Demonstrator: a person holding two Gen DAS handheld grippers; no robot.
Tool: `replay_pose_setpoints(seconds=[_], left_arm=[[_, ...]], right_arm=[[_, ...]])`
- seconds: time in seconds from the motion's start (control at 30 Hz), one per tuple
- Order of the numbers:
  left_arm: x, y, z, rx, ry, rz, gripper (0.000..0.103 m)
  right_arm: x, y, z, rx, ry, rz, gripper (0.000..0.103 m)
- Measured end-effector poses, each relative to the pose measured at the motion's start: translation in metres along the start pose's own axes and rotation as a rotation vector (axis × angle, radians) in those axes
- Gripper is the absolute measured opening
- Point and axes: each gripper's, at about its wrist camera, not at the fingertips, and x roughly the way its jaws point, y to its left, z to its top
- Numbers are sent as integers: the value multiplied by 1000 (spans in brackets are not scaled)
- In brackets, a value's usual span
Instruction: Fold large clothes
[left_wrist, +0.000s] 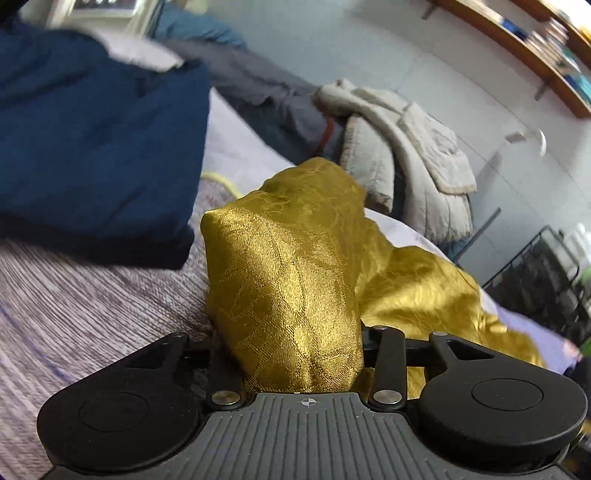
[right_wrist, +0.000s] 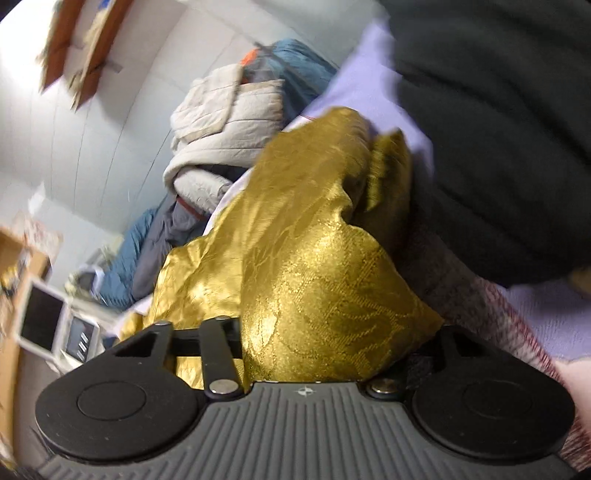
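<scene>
A shiny gold patterned cloth (left_wrist: 413, 295) lies crumpled on the bed, and a fold of it rises in a tent over my left gripper (left_wrist: 288, 288). That fold hides both fingers, so whether they press on it does not show. In the right wrist view the same gold cloth (right_wrist: 207, 280) is heaped over my right gripper (right_wrist: 314, 266). Its fingers are covered too; only the black linkage arms and the grey body show below the fabric.
A dark blue garment (left_wrist: 92, 147) lies at the left on the striped purple bedsheet (left_wrist: 74, 302). A beige quilted jacket (left_wrist: 406, 158) sits behind by the wall. A black wire rack (left_wrist: 546, 273) stands at the right. A dark grey garment (right_wrist: 498, 147) fills the right wrist view's upper right.
</scene>
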Motion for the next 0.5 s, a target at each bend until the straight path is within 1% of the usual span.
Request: replay_pose_setpoints(seconds=[0.03,0.07,0.17,0.27,0.37,0.43,0.5], left_arm=[[-6,-4,-2,29,-9,5,80],[-12,-8,-4,55,-17,13,78],[-34,-18,-13,132,-43,32,76],[-63,-22,-25,185,-65,45,75],[-93,-24,-36,200,-80,51,75],[-111,-22,-45,218,-83,63,75],[-122,-20,-57,235,-82,86,75]], right_arm=[[-4,9,0,-49,-7,-7,45],[-8,18,-1,-95,-13,-9,45],[-23,40,-7,-233,-35,-11,43],[-40,57,-16,-353,-39,-8,42],[-63,61,-30,-430,-30,13,41],[-78,60,-41,-462,-8,23,41],[-87,57,-49,-485,17,15,41]])
